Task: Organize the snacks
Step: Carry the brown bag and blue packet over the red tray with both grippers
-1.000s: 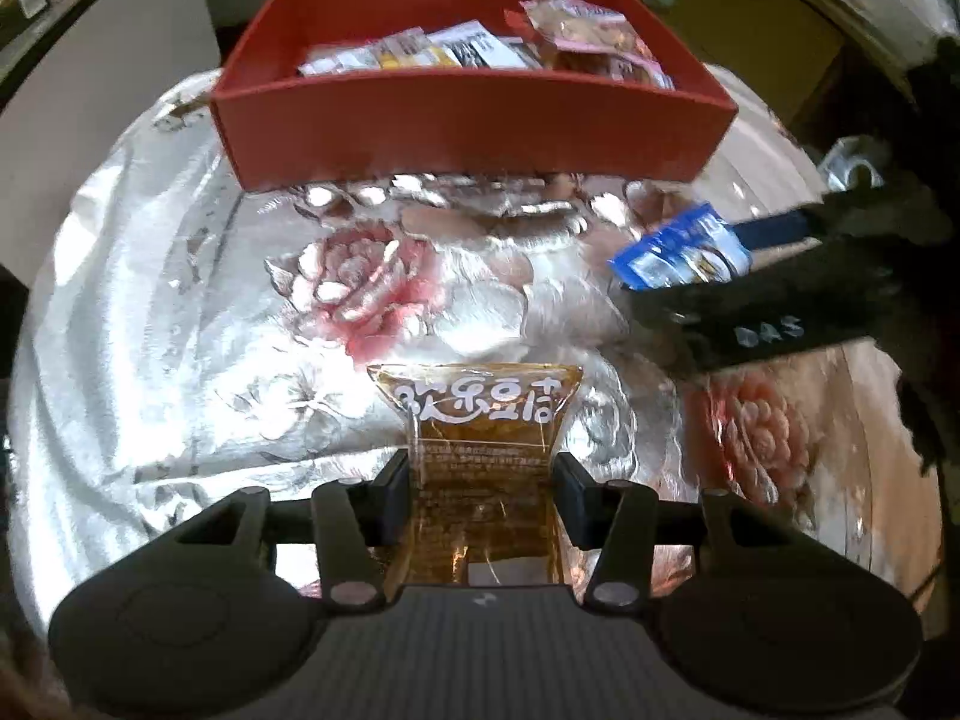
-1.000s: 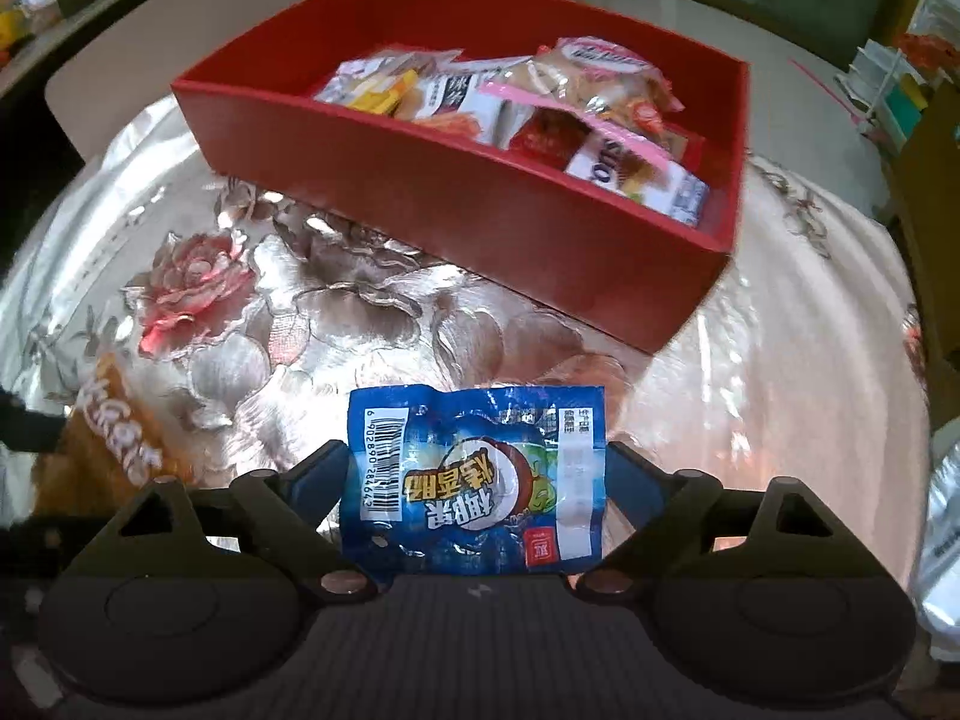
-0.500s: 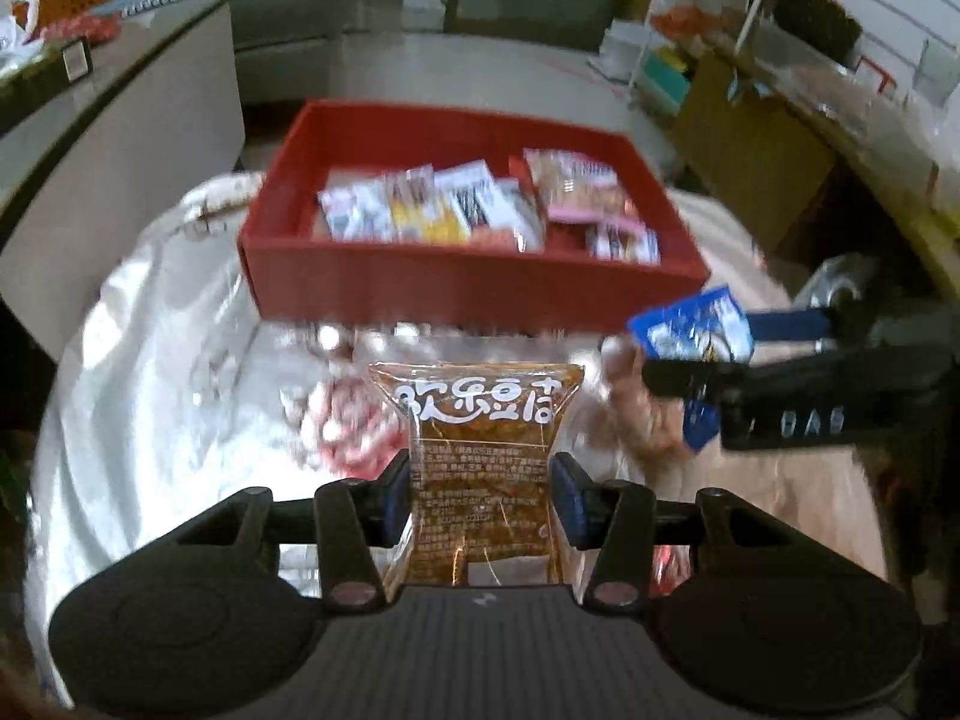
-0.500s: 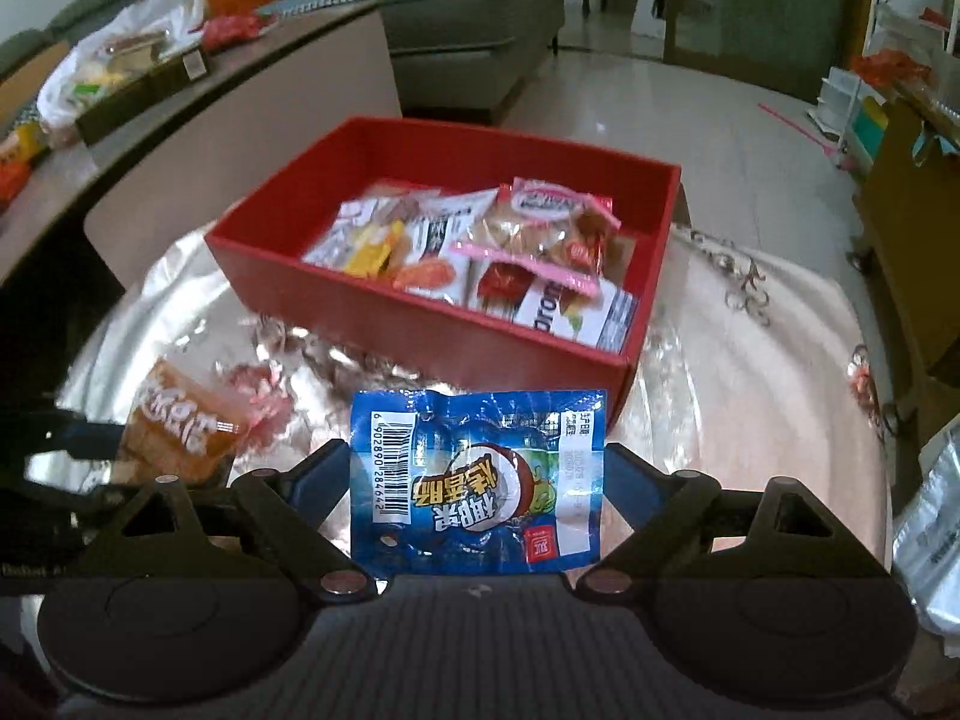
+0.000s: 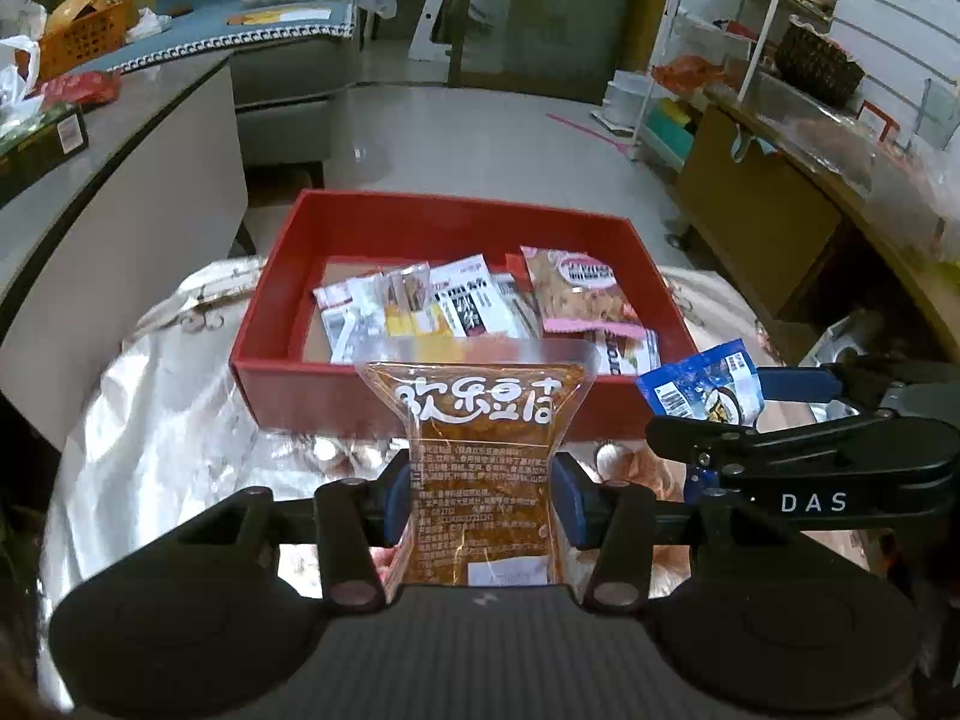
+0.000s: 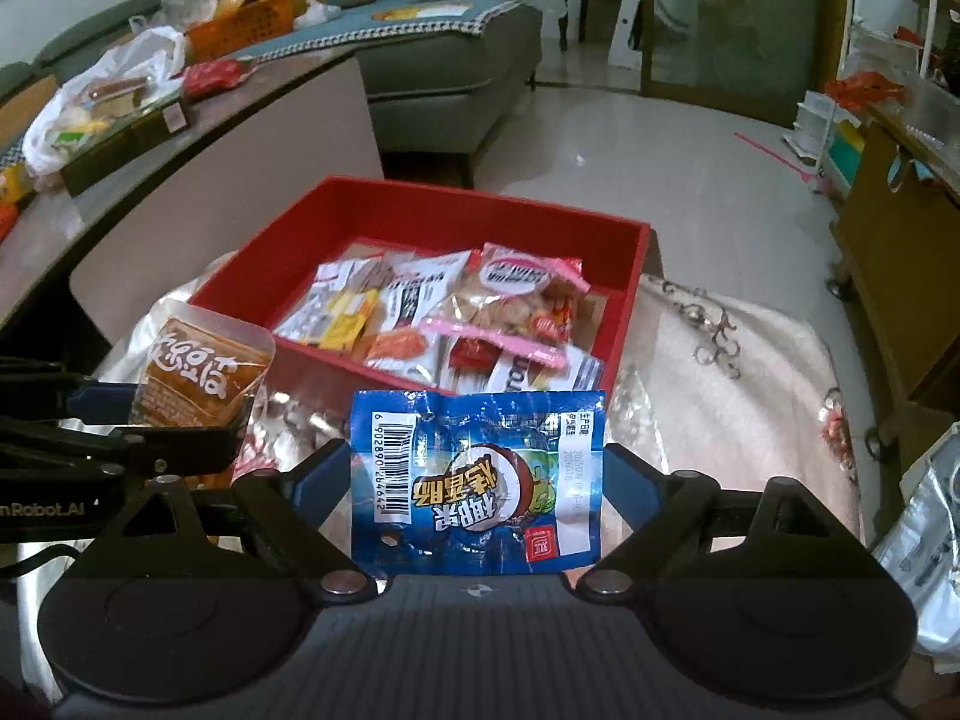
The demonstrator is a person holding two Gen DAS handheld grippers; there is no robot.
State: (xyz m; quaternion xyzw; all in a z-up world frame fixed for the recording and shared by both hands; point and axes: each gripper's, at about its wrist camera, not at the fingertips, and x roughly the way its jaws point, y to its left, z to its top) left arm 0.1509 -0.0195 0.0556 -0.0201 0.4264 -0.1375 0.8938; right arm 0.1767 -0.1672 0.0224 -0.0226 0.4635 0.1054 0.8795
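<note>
Left wrist view: the left gripper (image 5: 480,498) pinches an orange bean-snack packet (image 5: 480,456) upright, clear of the tablecloth (image 5: 150,420). The right gripper (image 6: 477,480) clamps a blue candy packet (image 6: 477,480) flat, both likely bound for the red box (image 5: 372,396).

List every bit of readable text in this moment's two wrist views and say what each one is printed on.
"DAS": side of the right gripper, in the left wrist view.
"Robot.AI", start cut off: side of the left gripper, in the right wrist view.
"欢乐豆干": orange snack packet.
"6 902890 264642" under a barcode: blue snack packet; its large characters sit upside down.
Packets in the red box: print too small or blurred.
</note>
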